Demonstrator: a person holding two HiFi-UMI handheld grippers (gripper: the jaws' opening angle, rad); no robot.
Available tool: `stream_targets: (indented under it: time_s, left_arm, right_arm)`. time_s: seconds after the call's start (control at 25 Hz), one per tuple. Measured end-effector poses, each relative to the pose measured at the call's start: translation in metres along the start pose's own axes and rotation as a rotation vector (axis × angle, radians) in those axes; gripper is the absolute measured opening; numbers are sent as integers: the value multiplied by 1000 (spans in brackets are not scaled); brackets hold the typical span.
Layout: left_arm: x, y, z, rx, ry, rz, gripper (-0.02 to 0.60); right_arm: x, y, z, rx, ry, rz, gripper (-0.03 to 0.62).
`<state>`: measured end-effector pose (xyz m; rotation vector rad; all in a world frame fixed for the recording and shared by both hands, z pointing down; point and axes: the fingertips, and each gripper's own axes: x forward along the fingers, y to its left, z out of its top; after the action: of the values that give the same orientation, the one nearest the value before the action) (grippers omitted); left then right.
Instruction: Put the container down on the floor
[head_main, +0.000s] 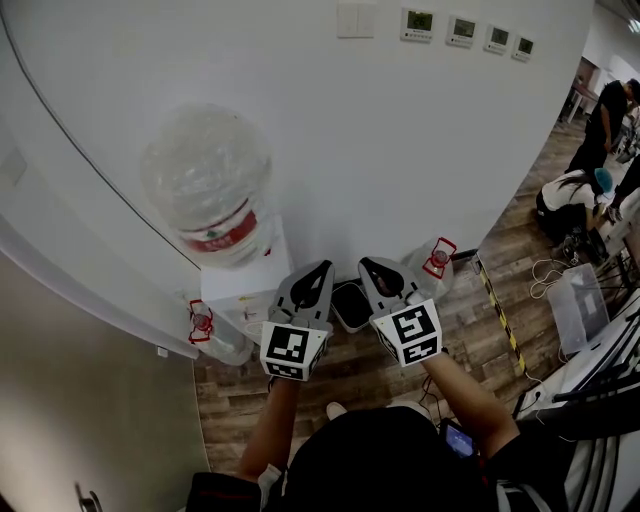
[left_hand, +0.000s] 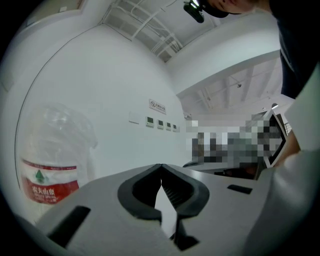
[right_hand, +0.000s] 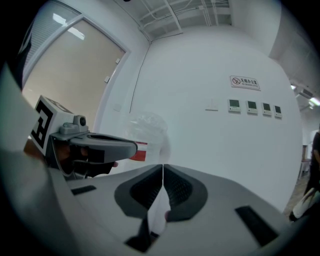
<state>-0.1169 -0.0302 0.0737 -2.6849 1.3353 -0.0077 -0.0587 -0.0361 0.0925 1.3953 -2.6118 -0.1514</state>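
The container is a big clear water jug (head_main: 207, 185) with a red label, standing upside down on a white dispenser (head_main: 238, 288) against the wall. It also shows at the left in the left gripper view, jug (left_hand: 50, 160), and in the middle of the right gripper view, jug (right_hand: 148, 131). My left gripper (head_main: 322, 266) and right gripper (head_main: 366, 264) hover side by side, to the right of the dispenser and below the jug. Both are shut with nothing between the jaws, as the left gripper (left_hand: 160, 165) and right gripper (right_hand: 163, 166) show close up. Neither touches the jug.
Two other jugs lie on the wood floor, one left of the dispenser (head_main: 212, 335) and one at the right (head_main: 432, 262). A dark bin (head_main: 350, 305) stands between them. Striped tape (head_main: 500, 315), cables, a clear box (head_main: 580, 300) and people (head_main: 575, 195) fill the right side.
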Motion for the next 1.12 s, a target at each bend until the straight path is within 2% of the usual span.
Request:
stream_targets:
  time_s: [0.52, 1.12]
  left_arm:
    - [25, -51, 20, 36, 8, 32, 20]
    - [20, -96, 27, 41, 27, 86, 20]
  right_arm:
    - [-38, -46, 7, 19, -29, 22, 31]
    - [-85, -56, 7, 32, -50, 68, 30]
